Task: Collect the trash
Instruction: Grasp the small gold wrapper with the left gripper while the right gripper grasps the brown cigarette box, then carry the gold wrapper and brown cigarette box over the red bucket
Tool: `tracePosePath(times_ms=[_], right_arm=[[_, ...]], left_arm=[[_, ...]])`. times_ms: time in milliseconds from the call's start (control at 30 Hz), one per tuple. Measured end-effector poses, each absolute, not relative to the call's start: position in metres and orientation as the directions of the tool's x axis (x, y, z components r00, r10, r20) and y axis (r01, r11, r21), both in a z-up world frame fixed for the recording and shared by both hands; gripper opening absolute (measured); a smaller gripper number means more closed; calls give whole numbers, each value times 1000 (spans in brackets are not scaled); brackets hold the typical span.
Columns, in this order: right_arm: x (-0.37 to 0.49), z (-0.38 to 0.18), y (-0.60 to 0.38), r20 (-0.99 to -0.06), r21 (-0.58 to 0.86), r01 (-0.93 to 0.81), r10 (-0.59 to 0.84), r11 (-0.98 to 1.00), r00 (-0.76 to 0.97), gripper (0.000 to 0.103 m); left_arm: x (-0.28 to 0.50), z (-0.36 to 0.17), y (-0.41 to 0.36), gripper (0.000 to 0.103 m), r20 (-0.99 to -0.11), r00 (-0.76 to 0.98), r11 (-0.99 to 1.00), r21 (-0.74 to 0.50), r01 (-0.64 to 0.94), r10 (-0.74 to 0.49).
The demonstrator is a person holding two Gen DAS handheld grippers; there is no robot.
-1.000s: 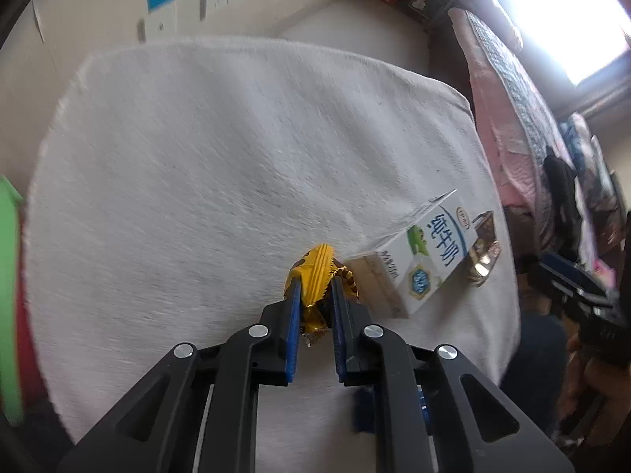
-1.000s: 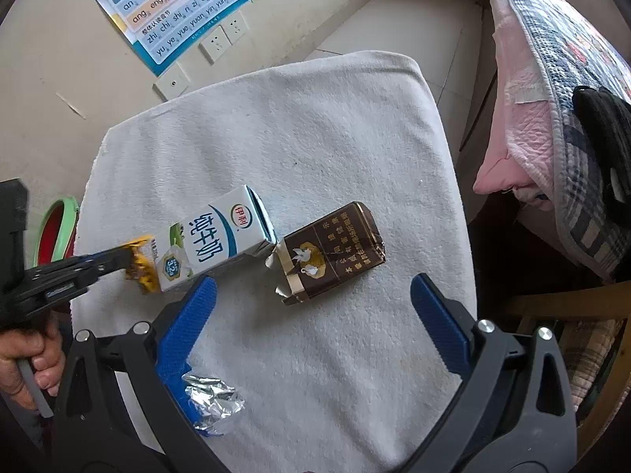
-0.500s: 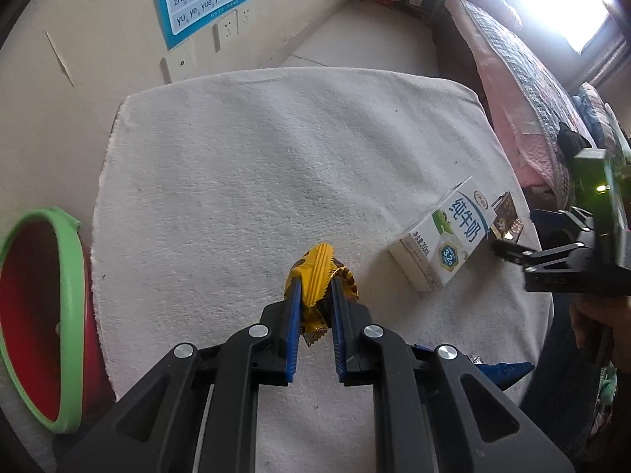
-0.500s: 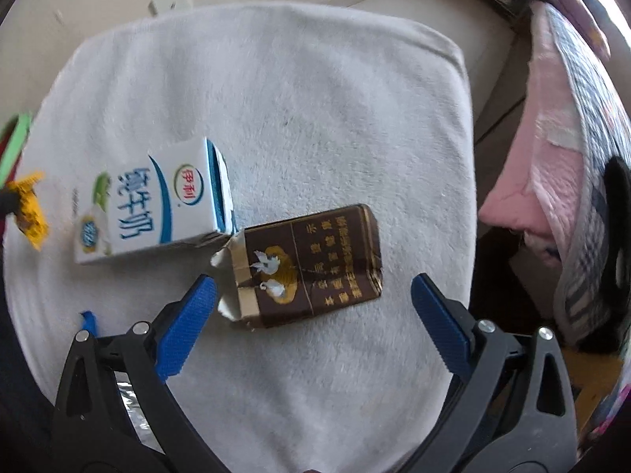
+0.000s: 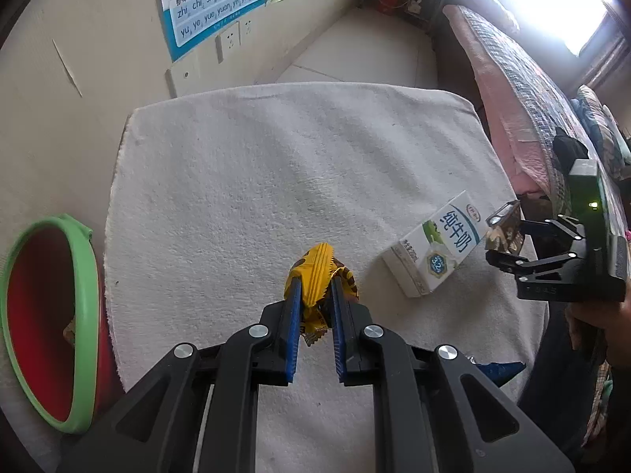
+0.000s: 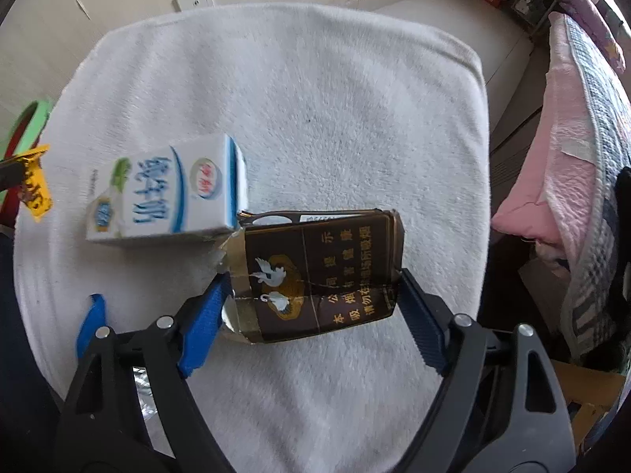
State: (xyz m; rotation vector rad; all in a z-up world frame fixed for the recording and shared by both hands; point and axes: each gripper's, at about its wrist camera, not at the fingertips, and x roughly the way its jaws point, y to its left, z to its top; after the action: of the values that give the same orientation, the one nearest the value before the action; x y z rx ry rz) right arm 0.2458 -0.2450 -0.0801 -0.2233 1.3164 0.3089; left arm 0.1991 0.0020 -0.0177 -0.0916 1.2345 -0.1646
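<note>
A: Left wrist view — the left gripper (image 5: 315, 295) stays clenched on the yellow candy wrapper (image 5: 318, 272), holding it above the white towel (image 5: 276, 181). A second ago the towel filled the picture; now the whole sheet shows, and the green-rimmed red basin (image 5: 84, 276) has come into sight at the left edge.

B: Right side, big change. The right gripper (image 6: 311, 299) was spread wide, well back from the brown cigarette pack (image 6: 319, 272). Now its blue fingers (image 6: 205, 319) have come in around the pack, one at the torn end, one at the far end.

A: Gripping it?

B: Both pads look to be touching the pack's ends, but whether they are squeezing it, I cannot tell. The pack still lies flat on the towel.

A: And the milk carton (image 6: 165, 193)?

B: On its side, where it was, one corner against the pack's torn flap. From the left wrist camera the carton (image 5: 437, 248) lies right of the wrapper, with the right gripper (image 5: 501, 244) just beyond it.

A: A scrap of crumpled foil (image 6: 142, 390) peeks out under the right gripper's frame, near the towel's front edge.
</note>
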Motion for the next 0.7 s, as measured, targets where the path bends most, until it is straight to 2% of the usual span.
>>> tracePosePath(times_ms=[367, 700], right_arm=[[216, -6, -253, -925, 23, -310, 138, 950, 355, 81], [207, 43, -215, -873, 37, -350, 201, 936, 445, 81]], left_arm=[[181, 5, 9, 12, -912, 370, 985, -161, 67, -174], [163, 29, 32, 12, -891, 428, 988, -155, 28, -152]])
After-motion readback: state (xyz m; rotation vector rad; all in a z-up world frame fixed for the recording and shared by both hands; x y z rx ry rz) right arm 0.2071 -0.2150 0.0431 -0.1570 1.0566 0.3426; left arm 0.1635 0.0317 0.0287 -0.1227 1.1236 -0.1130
